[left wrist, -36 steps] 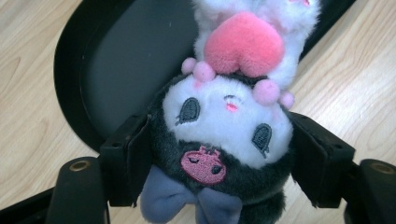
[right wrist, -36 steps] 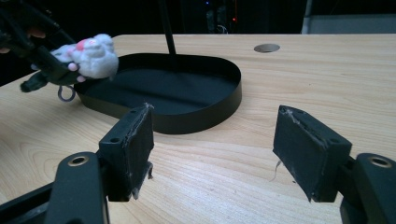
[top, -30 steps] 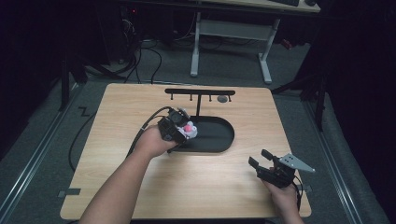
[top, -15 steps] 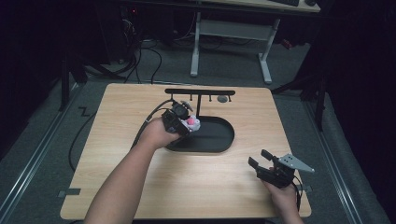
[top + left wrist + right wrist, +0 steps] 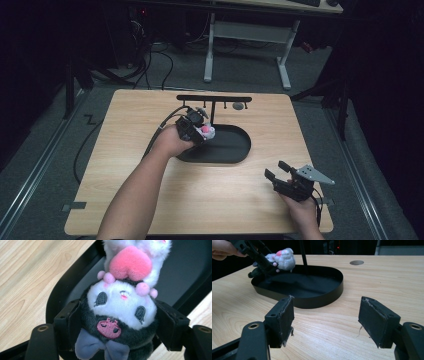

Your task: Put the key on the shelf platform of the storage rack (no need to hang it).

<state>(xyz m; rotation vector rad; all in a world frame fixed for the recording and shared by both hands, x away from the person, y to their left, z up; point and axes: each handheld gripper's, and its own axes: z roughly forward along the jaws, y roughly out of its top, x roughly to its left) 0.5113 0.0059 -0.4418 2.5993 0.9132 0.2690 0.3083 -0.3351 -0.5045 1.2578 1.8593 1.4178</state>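
My left gripper (image 5: pixel 197 131) pinched a small plush toy (image 5: pixel 120 307), its jaws pressed against both sides of the toy's dark head. The toy had a white face, a pink heart and a blue bow, and it hung upside down in that gripper's own view. I held it just above the left end of a black oval tray (image 5: pixel 235 150) on the wooden table (image 5: pixel 130 125). Behind the tray stood a black rack (image 5: pixel 214 99) with small hooks on its crossbar. My right gripper (image 5: pixel 282 175) rested on the table, well apart from the tray on its near right side, jaws spread wide with nothing between them.

I judged the step in hand to be carrying the toy, either up toward the rack or down into the tray; I could not tell which. The next move called for a steady grip, since the soft head could slip from the pads.
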